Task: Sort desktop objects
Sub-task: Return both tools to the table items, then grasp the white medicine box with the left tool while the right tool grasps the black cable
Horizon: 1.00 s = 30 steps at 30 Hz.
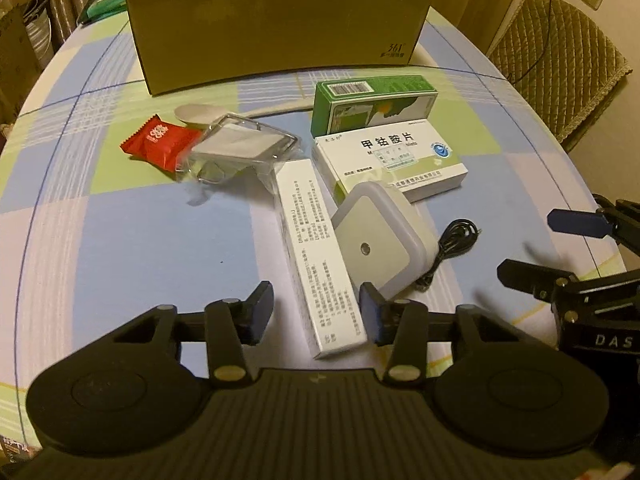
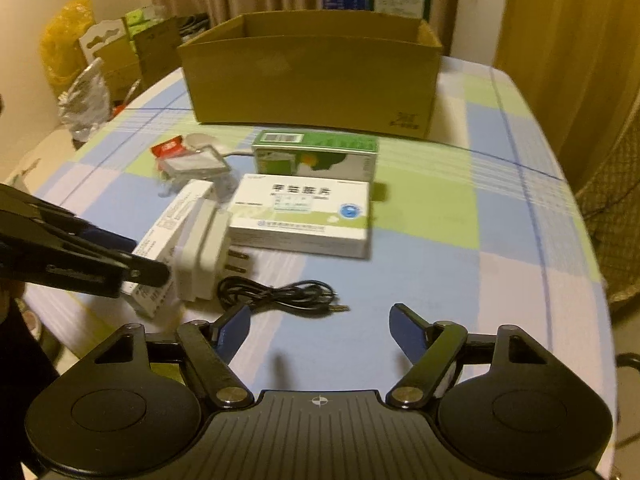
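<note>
My left gripper [image 1: 316, 314] stands open around the near end of a long white box [image 1: 316, 248]. Its right pad is at the box's side and its left pad stands apart from it. A white square plug-in light [image 1: 376, 244] leans on that box, with a coiled black cable [image 2: 280, 296] beside it. My right gripper [image 2: 320, 320] hangs open just above the cable, nothing between its pads. Further back lie a white medicine box [image 1: 392, 156], a green box [image 1: 372, 100], a clear plastic case [image 1: 240, 144] and a red packet [image 1: 156, 140]. An open cardboard box [image 2: 312, 76] stands behind them.
The table wears a blue, green and white checked cloth [image 1: 120, 240]. A quilted chair [image 1: 556, 60] stands off its far right edge. A green packet [image 1: 108, 0] lies at the back left. A yellow bag [image 2: 64, 40] and cartons crowd the room beyond the left side.
</note>
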Available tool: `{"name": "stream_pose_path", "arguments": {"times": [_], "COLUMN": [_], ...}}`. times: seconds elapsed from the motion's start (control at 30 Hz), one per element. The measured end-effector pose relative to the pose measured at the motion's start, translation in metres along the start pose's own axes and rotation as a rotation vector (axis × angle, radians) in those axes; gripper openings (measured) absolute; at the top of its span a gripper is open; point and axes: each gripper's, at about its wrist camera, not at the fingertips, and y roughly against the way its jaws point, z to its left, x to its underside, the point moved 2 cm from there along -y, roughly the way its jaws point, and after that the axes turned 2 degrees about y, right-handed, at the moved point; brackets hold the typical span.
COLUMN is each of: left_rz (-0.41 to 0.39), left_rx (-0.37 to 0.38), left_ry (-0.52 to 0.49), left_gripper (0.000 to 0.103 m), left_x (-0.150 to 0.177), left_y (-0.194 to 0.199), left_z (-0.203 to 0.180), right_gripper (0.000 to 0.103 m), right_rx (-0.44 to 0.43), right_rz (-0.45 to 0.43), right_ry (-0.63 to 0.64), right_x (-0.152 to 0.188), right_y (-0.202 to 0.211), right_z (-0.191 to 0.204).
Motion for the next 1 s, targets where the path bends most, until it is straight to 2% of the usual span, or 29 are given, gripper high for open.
{"name": "stream_pose_path", "arguments": {"times": [0.1,0.2,0.3,0.47,0.6,0.7,0.8,0.9,0.97,1.0], "left_rz": [0.009,0.011,0.012,0.019,0.020,0.019,0.018,0.018,0.018,0.018], "left_rx": [-0.004,-0.007,-0.024,-0.032,-0.034,-0.032,-0.030,-0.030,-0.032,-0.032], "left_ry": [0.001,-0.004,-0.018,-0.037,-0.051,-0.051,-0.047,-0.043,-0.042,-0.040], "left_gripper": [0.035,0.027,0.022,0.022,0.022,0.022,0.022,0.022,0.022,0.022], "left_x": [-0.002,-0.003,-0.004,-0.003,-0.003,-0.003,-0.003,-0.003,-0.003,-0.003], "left_y": [-0.007,-0.011,-0.013,-0.011,-0.010,-0.010,-0.011,-0.010,-0.011,-0.011], "left_z": [0.002,0.004,0.008,0.015,0.016,0.016,0.016,0.015,0.015,0.014], "right_gripper": [0.073,0.070,0.068,0.064,0.063,0.063,0.061,0.043,0.022,0.019], "right_rx": [-0.013,-0.025,-0.045,-0.076,-0.150,-0.189,-0.180,-0.159,-0.141,-0.127], "right_rz": [0.006,0.008,0.000,0.003,0.024,0.038,0.062,0.091,0.101,0.107], "right_ry": [0.046,0.120,0.250,0.462,0.501,0.476,0.437,0.354,0.308,0.297], "right_x": [0.000,0.000,-0.001,0.000,-0.003,-0.005,-0.008,-0.011,-0.010,-0.009], "right_y": [-0.008,-0.017,-0.024,-0.040,-0.052,-0.058,-0.059,-0.057,-0.054,-0.051], "right_z": [0.006,0.015,0.026,0.040,0.035,0.027,0.021,0.014,0.010,0.009]}}
